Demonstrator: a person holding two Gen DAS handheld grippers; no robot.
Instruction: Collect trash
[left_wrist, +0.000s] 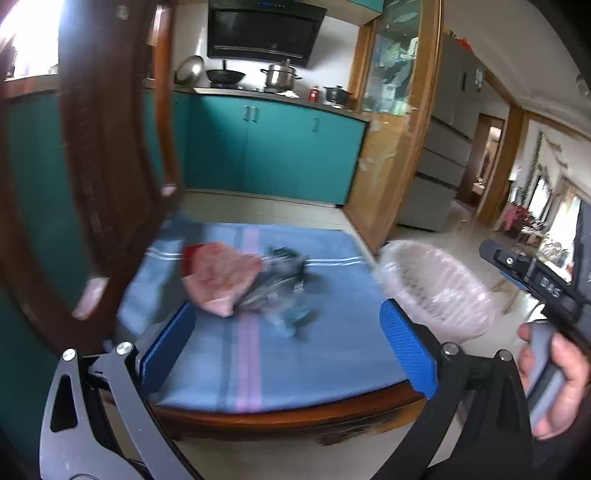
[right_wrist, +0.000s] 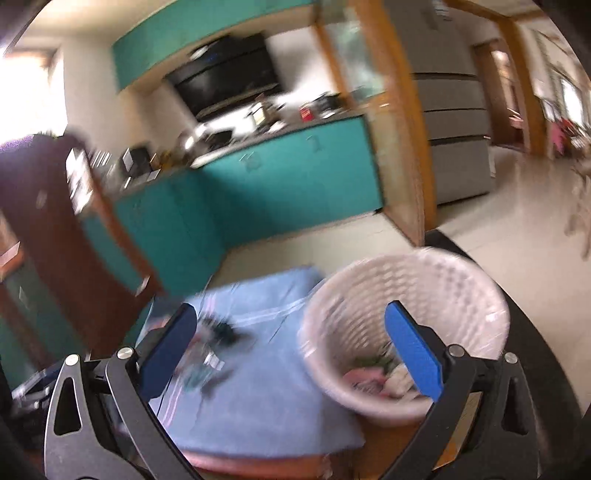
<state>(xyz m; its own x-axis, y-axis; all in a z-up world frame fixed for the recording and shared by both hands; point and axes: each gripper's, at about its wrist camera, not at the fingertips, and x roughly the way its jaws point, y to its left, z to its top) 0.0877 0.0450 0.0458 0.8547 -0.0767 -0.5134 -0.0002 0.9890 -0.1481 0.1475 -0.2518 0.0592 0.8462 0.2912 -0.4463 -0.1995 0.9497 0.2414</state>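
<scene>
Trash (left_wrist: 255, 284) lies at twelve o'clock of the left gripper (left_wrist: 288, 347); both tongs gape wide, empty; approach low, straddle the pink wrapper (left_wrist: 221, 280), basket (right_wrist: 406, 325) at three o'clock.

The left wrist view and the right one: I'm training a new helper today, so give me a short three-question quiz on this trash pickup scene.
1. True or false: both the left tongs and the right tongs are open and hold nothing.
2. What lies on the blue cloth?
A. only a pot
B. a pink bag beside a dark crumpled wrapper
C. nothing
3. Fill in: the white basket is ____ empty.

Key:
1. True
2. B
3. not; pink and pale scraps lie at its bottom.
</scene>
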